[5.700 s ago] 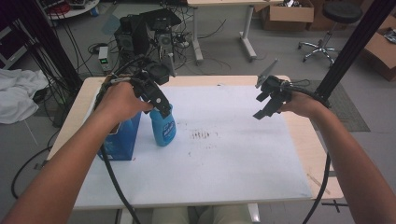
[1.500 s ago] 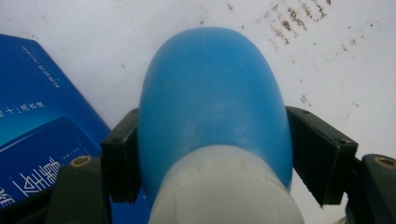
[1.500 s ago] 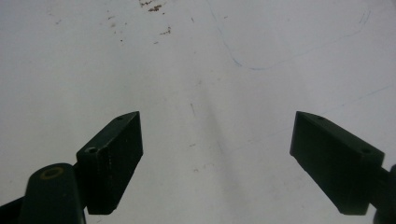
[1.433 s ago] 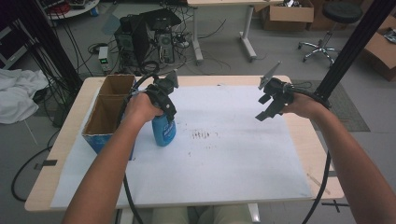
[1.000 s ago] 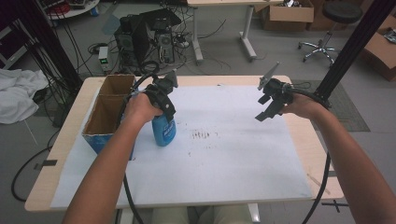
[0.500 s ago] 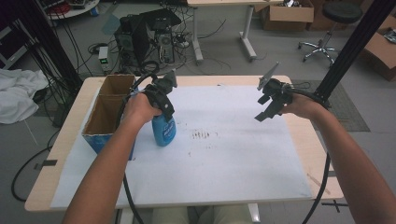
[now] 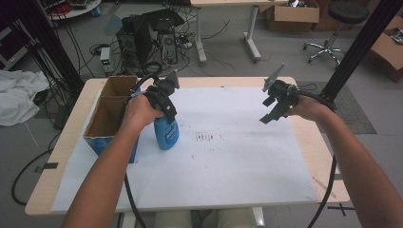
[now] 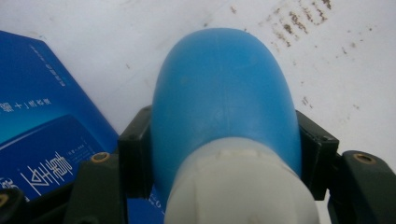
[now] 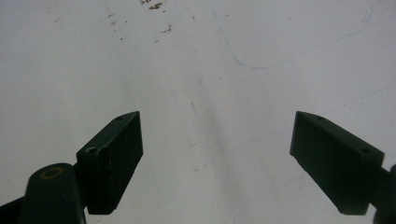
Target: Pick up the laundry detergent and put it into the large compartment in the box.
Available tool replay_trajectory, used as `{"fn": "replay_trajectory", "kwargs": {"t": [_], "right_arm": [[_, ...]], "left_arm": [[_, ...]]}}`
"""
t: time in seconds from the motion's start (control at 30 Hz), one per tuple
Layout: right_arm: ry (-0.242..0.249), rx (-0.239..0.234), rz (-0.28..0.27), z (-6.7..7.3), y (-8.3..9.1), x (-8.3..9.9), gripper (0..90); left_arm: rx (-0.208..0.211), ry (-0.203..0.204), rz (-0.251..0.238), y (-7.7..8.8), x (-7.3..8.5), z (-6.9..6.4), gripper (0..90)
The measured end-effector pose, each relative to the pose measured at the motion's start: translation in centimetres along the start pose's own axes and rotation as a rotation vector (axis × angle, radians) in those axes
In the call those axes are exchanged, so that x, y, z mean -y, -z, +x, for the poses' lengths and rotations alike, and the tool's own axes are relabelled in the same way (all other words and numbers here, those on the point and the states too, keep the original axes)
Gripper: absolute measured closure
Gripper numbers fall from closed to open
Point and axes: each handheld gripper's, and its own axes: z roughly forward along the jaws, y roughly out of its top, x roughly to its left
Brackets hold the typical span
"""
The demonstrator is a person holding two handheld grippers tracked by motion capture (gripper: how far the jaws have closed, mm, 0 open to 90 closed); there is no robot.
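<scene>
A blue bottle [image 7: 166, 134] with a white cap stands upright on the white sheet [image 7: 228, 161], just right of the blue box [image 7: 110, 118]. My left gripper [image 7: 166, 111] is shut on the blue bottle near its top; in the left gripper view the bottle [image 8: 224, 112] sits squeezed between both jaws, its white cap [image 8: 238, 186] nearest the camera. My right gripper [image 7: 270, 111] hovers open above the sheet's right part, nothing between its fingers [image 9: 114, 161]; it looks down on bare white sheet [image 9: 210, 70].
The blue box is an open carton with two brown compartments at the table's left edge, its side [image 8: 42, 135] close beside the bottle. Brown specks [image 7: 204, 138] mark the sheet's middle. The wooden table rim [image 7: 328, 156] frames the sheet. Computers and cables lie on the floor beyond.
Since the oldest frame the bottle and left gripper stand beside the box, with the carton's open top uncovered. Over the last second nothing has visibly moved.
</scene>
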Motion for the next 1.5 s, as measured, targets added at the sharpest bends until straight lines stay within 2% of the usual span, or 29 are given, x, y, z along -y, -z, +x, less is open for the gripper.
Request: {"fn": "replay_trajectory", "kwargs": {"t": [0.13, 0.27, 0.37, 0.47, 0.57, 0.6, 0.73, 0.8, 0.9, 0.97, 1.07, 1.17, 1.27, 1.3, 1.37, 1.5], "right_arm": [[0.004, -0.001, 0.001, 0.1, 0.1, 0.0, 17.1], [0.002, 0.001, -0.001, 0.2, 0.2, 0.1, 17.1], [0.004, 0.002, -0.002, 0.3, 0.3, 0.1, 17.1], [0.005, 0.002, -0.002, 0.3, 0.3, 0.1, 17.1], [0.006, 0.002, -0.004, 0.4, 0.4, 0.1, 17.2], [0.006, 0.003, -0.003, 0.4, 0.4, 0.1, 17.1], [0.005, 0.004, -0.005, 0.5, 0.5, 0.2, 17.1], [0.003, 0.006, -0.005, 0.5, 0.5, 0.2, 17.1], [0.003, 0.009, -0.002, 0.4, 0.7, 0.3, 17.2], [0.001, 0.008, -0.002, 0.4, 0.7, 0.4, 17.2], [0.006, 0.009, -0.004, 0.4, 0.7, 0.3, 17.2], [0.004, 0.009, -0.003, 0.4, 0.7, 0.3, 17.2], [0.008, 0.01, -0.007, 0.5, 0.6, 0.2, 17.2], [0.008, 0.01, -0.007, 0.5, 0.6, 0.2, 17.2], [0.012, 0.013, -0.006, 0.6, 0.7, 0.2, 17.1], [0.009, 0.016, -0.008, 0.6, 0.8, 0.2, 17.1]], "left_arm": [[0.023, 0.01, -0.005, 1.4, 0.3, 0.0, 37.5], [0.014, 0.028, -0.003, 2.4, 0.4, -0.1, 37.6], [0.004, 0.038, -0.018, 4.1, 0.5, 0.0, 37.6], [0.0, 0.042, -0.021, 4.9, 0.6, 0.0, 37.6], [-0.002, 0.053, -0.038, 6.6, 0.6, 0.0, 37.6], [-0.002, 0.053, -0.038, 6.6, 0.6, 0.0, 37.6], [-0.01, 0.083, -0.066, 8.7, 0.8, 0.1, 37.6], [-0.01, 0.09, -0.067, 9.2, 0.8, 0.1, 37.6], [-0.008, 0.105, -0.073, 11.1, 1.1, 0.4, 37.6], [-0.008, 0.111, -0.077, 11.5, 1.2, 0.5, 37.6], [-0.02, 0.139, -0.1, 13.5, 1.5, 0.9, 37.6], [-0.031, 0.148, -0.103, 14.2, 1.7, 1.1, 37.6], [-0.046, 0.187, -0.123, 15.3, 2.0, 1.4, 37.6], [-0.046, 0.187, -0.123, 15.3, 2.0, 1.4, 37.6], [-0.05, 0.223, -0.141, 16.0, 2.3, 1.6, 37.6], [-0.053, 0.232, -0.136, 16.6, 2.5, 1.8, 37.7]]}}
